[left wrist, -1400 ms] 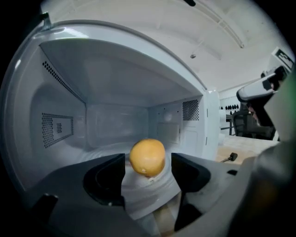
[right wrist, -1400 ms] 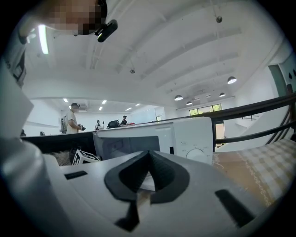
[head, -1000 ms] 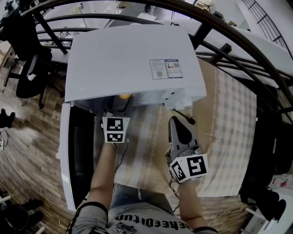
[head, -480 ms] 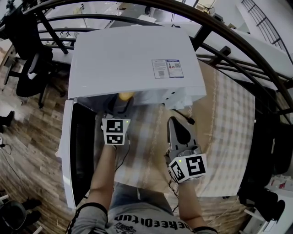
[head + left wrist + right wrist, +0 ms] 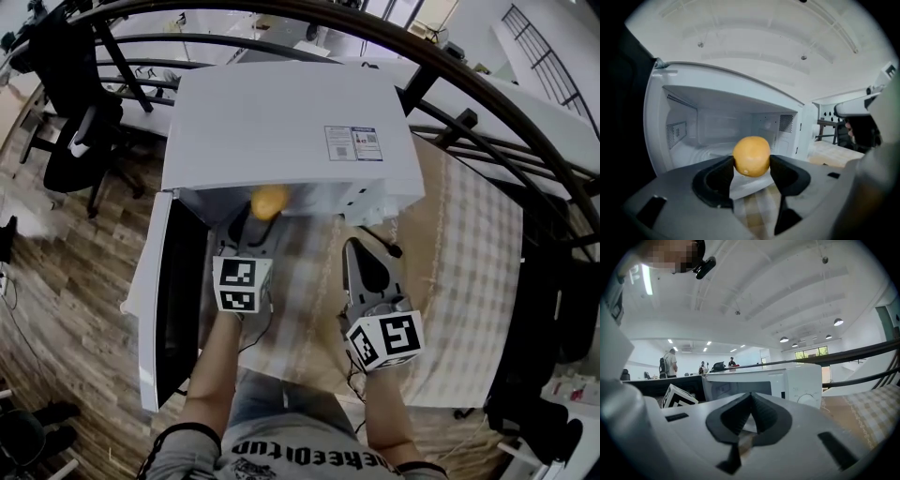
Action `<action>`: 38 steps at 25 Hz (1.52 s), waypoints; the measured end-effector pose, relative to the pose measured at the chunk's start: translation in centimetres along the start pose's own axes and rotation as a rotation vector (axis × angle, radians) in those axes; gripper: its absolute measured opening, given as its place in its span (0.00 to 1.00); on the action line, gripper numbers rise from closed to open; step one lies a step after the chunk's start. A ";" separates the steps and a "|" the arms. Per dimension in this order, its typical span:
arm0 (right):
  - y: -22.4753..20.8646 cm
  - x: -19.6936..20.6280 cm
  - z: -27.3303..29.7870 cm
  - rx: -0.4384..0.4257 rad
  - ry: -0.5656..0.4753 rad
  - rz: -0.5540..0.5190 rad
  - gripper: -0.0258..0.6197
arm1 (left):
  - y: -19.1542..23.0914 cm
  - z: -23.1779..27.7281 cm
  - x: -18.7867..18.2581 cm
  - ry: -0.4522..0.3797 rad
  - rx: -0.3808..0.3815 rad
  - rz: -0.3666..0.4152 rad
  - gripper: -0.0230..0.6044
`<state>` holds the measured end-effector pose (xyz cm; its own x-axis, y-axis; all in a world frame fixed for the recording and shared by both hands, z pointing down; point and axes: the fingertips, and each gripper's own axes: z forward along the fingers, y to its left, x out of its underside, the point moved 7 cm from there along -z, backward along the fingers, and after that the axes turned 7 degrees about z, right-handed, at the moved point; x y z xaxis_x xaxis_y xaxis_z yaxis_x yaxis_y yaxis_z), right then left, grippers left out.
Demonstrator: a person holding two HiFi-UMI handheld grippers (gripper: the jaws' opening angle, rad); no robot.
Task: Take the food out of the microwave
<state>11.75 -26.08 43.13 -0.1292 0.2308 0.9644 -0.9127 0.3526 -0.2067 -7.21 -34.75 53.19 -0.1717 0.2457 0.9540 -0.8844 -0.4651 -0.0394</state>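
Note:
My left gripper [image 5: 266,214] is shut on a round orange [image 5: 270,201], held just in front of the open mouth of the white microwave [image 5: 281,122]. In the left gripper view both black pads press the sides of the orange [image 5: 751,156], which hangs above the cavity floor [image 5: 701,152]. No other food shows inside the cavity. My right gripper [image 5: 354,248] hovers over the table to the right of the orange, level with the microwave's control panel [image 5: 808,397]. Its jaws are shut [image 5: 751,397] with nothing between them.
The microwave door [image 5: 173,300] swings open to the left, beside my left arm. A checked cloth [image 5: 469,262] covers the table to the right. Black curved rails [image 5: 487,103] pass behind the microwave. An office chair [image 5: 80,141] stands on the wooden floor at the left.
The left gripper has drawn back and up with the orange, which now shows fully in front of the microwave's front edge. The right gripper has hardly moved.

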 end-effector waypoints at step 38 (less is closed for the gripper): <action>4.6 -3.4 -5.0 -0.163 -0.064 -0.044 0.05 | -4.1 -16.5 -7.4 -0.095 -0.122 -0.057 0.42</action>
<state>9.96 -20.70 38.13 -0.1199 0.1551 0.9806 -0.8439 0.5043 -0.1830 -9.47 -20.62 41.35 -0.0832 0.1847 0.9793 -0.9385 -0.3450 -0.0146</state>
